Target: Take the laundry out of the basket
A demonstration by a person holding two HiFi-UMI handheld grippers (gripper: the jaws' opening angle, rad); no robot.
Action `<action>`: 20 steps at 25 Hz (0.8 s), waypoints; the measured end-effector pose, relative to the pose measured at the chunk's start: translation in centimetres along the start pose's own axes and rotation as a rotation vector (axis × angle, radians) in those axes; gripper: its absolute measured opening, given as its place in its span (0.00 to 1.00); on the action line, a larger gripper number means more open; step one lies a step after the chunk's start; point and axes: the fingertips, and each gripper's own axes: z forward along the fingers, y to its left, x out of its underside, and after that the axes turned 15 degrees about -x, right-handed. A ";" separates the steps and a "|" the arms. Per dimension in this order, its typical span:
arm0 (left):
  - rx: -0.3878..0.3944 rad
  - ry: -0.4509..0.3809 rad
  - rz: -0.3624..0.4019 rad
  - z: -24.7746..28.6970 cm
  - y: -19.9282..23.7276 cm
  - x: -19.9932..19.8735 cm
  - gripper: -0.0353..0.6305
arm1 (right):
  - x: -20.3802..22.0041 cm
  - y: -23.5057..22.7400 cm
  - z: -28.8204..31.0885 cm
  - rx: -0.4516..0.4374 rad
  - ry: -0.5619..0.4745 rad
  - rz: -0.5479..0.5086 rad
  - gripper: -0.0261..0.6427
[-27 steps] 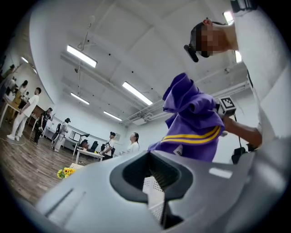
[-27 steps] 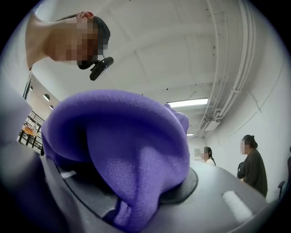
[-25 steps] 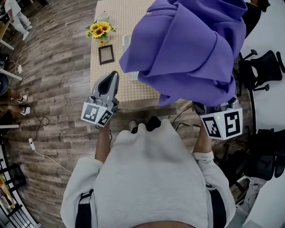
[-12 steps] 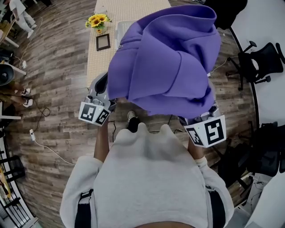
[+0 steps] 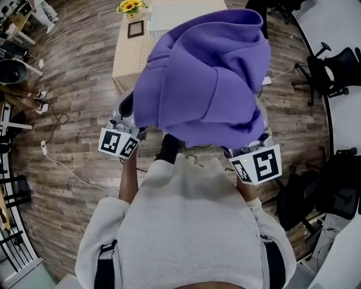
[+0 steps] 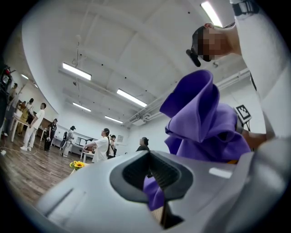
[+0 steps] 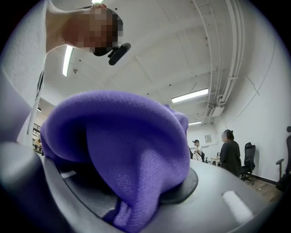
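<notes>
A large purple garment hangs bunched in the air in front of the person's chest, held between both grippers. My left gripper is at the garment's left edge, its tip under the cloth. In the left gripper view the gripper is shut with a fold of the purple garment pinched in it. My right gripper is below the garment's right side, jaws hidden; only its marker cube shows. In the right gripper view the gripper is shut on a thick bulge of the purple garment.
A table with a tan checked cloth stands ahead, bearing sunflowers, a picture frame and a white container. Office chairs stand at the right. Cables lie on the wood floor. People stand far off.
The garment has come down and left, away from the table and closer to the person's chest. The left gripper, apart from it a second ago, now has its edge in its jaws.
</notes>
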 end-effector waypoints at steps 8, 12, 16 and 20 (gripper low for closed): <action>0.062 0.003 -0.005 -0.1 -4.3 0.4 0.07 | 2.5 1.8 -3.8 0.023 0.062 0.051 0.29; 0.077 0.019 -0.007 -0.3 -5.1 0.8 0.07 | 3.6 1.8 -4.5 0.050 0.077 0.078 0.29; 0.089 0.025 -0.002 -0.2 -5.2 1.0 0.07 | 4.2 1.7 -4.5 0.062 0.088 0.077 0.29; 0.096 0.017 0.000 -0.2 -5.5 0.8 0.07 | 3.7 1.5 -4.6 0.061 0.074 0.068 0.29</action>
